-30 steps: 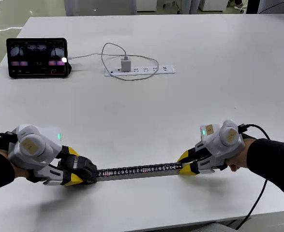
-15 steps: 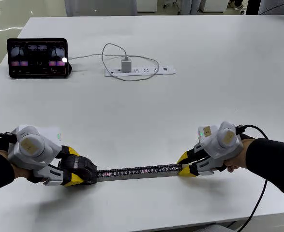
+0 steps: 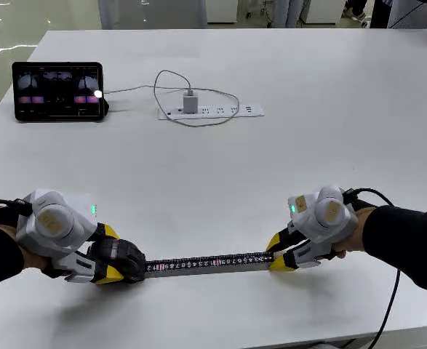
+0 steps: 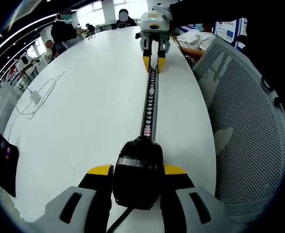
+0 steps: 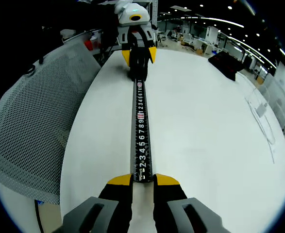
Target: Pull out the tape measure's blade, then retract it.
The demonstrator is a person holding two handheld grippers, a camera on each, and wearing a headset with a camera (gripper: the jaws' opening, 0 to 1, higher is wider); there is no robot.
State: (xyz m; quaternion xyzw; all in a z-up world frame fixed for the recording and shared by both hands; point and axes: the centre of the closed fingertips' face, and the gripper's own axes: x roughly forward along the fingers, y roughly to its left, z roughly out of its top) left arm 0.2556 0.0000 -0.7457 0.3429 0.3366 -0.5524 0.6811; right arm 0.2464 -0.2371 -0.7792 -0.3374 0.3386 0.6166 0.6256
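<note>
A black tape measure case (image 3: 126, 257) lies near the white table's front edge, and my left gripper (image 3: 110, 259) is shut on it; the case (image 4: 137, 170) sits between the yellow-tipped jaws. Its dark numbered blade (image 3: 209, 262) runs out flat to the right along the table. My right gripper (image 3: 275, 253) is shut on the blade's end. In the right gripper view the blade (image 5: 142, 136) leads from my right gripper (image 5: 142, 180) away to the case (image 5: 138, 62). In the left gripper view the blade (image 4: 149, 104) reaches the right gripper (image 4: 154, 63).
A tablet (image 3: 57, 90) with a lit screen stands at the back left of the table (image 3: 271, 160). A white power strip (image 3: 212, 110) with a charger and looped cable lies behind centre. A mesh chair (image 4: 249, 111) stands off the table's near side. A black cable (image 3: 388, 291) trails from my right gripper.
My right gripper has moved a little left toward the case, so slightly less blade lies out. The left gripper still holds the case in place.
</note>
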